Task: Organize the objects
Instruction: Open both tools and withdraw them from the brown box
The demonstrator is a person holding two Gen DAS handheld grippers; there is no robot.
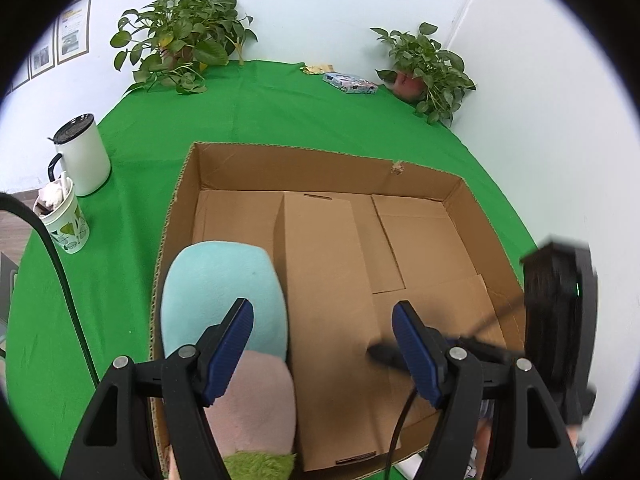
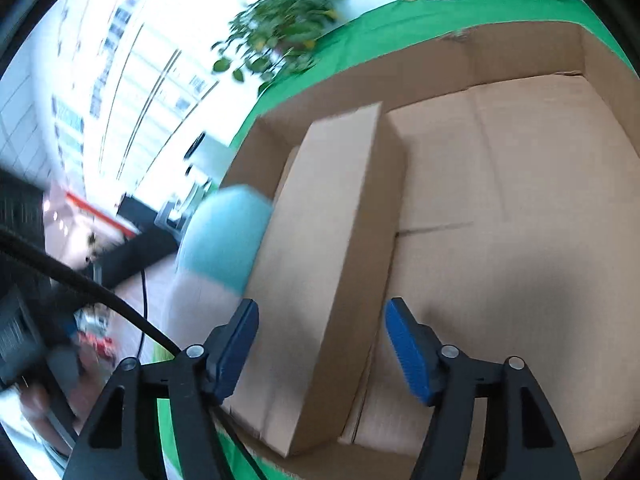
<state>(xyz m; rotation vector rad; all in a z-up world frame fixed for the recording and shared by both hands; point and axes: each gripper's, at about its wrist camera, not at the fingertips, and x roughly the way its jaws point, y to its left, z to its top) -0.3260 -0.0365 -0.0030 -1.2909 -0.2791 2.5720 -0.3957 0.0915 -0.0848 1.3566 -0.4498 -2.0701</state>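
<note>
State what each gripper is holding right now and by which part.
Nothing is held. The left gripper and right gripper are both open over the cardboard box, with no object between their pads.

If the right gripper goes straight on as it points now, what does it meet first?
Probably the long inner carton lying in the big box; it sits between the open right gripper fingers. Depth is blurred.

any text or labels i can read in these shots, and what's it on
None can be read.
Framed posters on the wall: print too small.
Patterned packet at the table's far edge: blurred, no legible words.
Paper cup: leaf pattern only.
White mug and cardboard box: no print visible.
</note>
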